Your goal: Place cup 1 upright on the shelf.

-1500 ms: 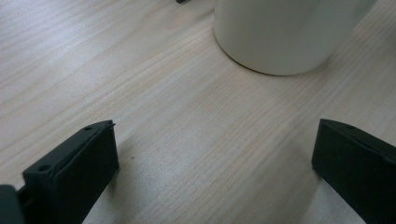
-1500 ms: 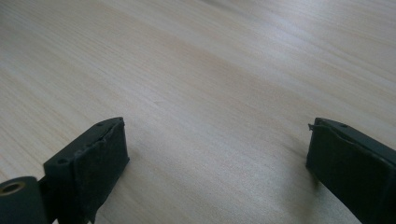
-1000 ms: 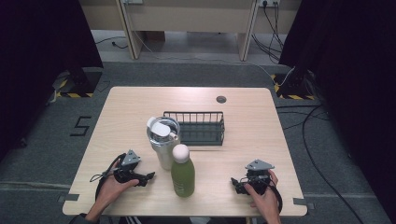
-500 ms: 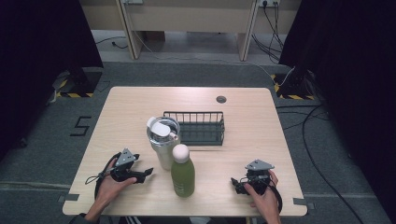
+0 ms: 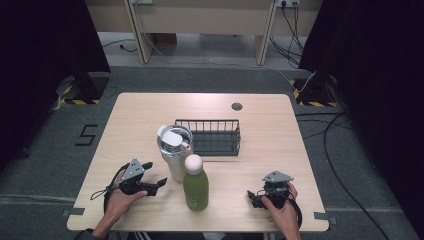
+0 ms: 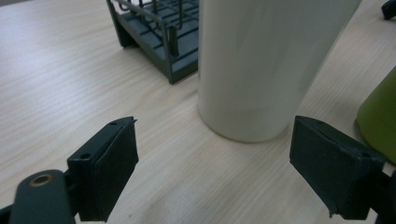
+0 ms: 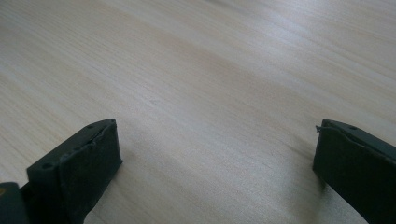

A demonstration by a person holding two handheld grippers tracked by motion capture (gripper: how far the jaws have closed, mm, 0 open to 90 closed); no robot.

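A pale steel tumbler with a white lid stands mid-table, and a green bottle with a white cap stands just in front of it. My left gripper rests on the table left of both, open and pointing at them. In the left gripper view the tumbler rises just beyond the open left gripper, and the green bottle sits at the right edge. My right gripper lies near the front right; its jaws have just been opening. The right gripper has bare wood between its jaws.
A dark wire basket stands behind the tumbler, seen again as the basket in the left gripper view. The wooden table has a round cable hole at the back. Cables lie on the floor around it.
My left gripper has shifted slightly on the table. The right hand has stayed where it was.
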